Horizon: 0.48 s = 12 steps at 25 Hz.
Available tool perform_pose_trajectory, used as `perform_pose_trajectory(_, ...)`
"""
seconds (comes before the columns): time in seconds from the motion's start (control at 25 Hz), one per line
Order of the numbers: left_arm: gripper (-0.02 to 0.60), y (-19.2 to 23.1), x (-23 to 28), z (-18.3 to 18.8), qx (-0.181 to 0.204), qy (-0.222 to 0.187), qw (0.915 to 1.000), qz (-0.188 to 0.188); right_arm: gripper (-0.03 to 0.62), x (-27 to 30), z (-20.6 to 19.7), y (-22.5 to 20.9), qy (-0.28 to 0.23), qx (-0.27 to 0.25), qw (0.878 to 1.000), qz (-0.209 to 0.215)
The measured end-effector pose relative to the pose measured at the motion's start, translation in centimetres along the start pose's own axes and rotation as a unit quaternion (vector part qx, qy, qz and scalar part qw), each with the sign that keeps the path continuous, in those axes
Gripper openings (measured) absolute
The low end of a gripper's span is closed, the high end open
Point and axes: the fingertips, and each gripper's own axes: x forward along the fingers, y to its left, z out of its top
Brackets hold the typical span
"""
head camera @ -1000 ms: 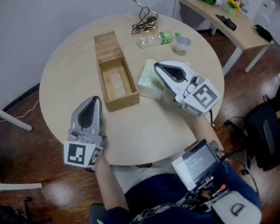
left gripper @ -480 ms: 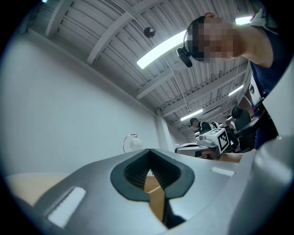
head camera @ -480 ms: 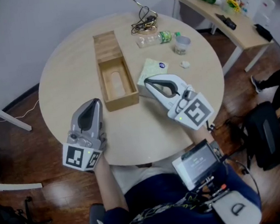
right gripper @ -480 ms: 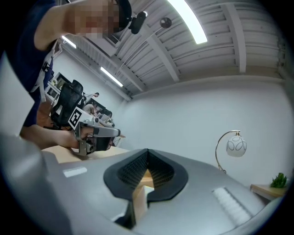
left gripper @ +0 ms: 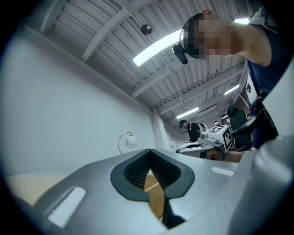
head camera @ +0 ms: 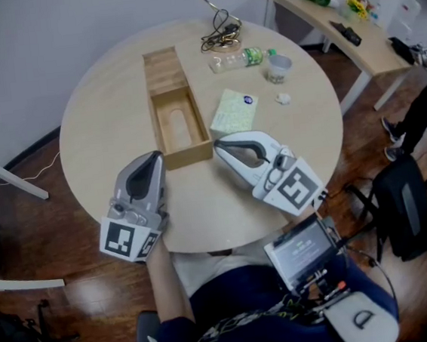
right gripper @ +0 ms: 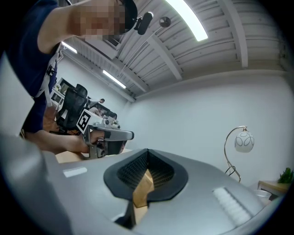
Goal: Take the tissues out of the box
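A pale green tissue pack (head camera: 235,111) lies flat on the round table (head camera: 101,110), just right of the open wooden box (head camera: 181,128). The box's near compartment is bare inside, with an oval slot in its floor. My right gripper (head camera: 218,145) rests on the table just in front of the pack, shut and holding nothing. On the other side, my left gripper (head camera: 154,160) sits at the box's near left corner, shut and holding nothing. In the left gripper view the jaws (left gripper: 149,156) meet with wood behind them. The right gripper view (right gripper: 147,158) shows the same.
At the table's far side are a plastic bottle (head camera: 243,58), a clear cup (head camera: 279,67), a cable tangle under a lamp (head camera: 220,33) and a small white scrap (head camera: 283,98). A side desk (head camera: 343,35) and an office chair (head camera: 407,207) stand at the right. A person's legs (head camera: 419,107) show at the right edge.
My right gripper has drawn back off the tissue pack toward the table's front and left, leaving the pack lying beside the box. The left gripper has edged slightly toward the box.
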Motion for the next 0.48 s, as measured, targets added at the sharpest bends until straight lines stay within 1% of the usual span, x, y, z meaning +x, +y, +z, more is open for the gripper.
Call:
perform_pose_trajectory(0.16,0.005,-0.9,0.2,0.0,0.006,0.002,0.9999,-0.014,0.000,-0.3,-0.1,0.6,0.001,0.013,1.000,0.001)
perform_pose_trajectory(0.28,0.005,-1.3,0.5,0.4,0.009,0.003,0.9999,-0.008,0.000,-0.3,-0.2,1.4,-0.006,0.031,0.999,0.011)
perform_pose_trajectory(0.36,0.005,-1.7,0.6,0.5,0.017,0.005,0.9998,-0.008,0.000,-0.5,-0.5,1.8,-0.004,0.047,0.999,0.019)
perform_pose_trajectory(0.48,0.005,-2.7,0.8,0.7,0.035,0.007,0.9992,-0.018,0.000,-0.7,-0.4,1.8,-0.007,0.064,0.998,0.023)
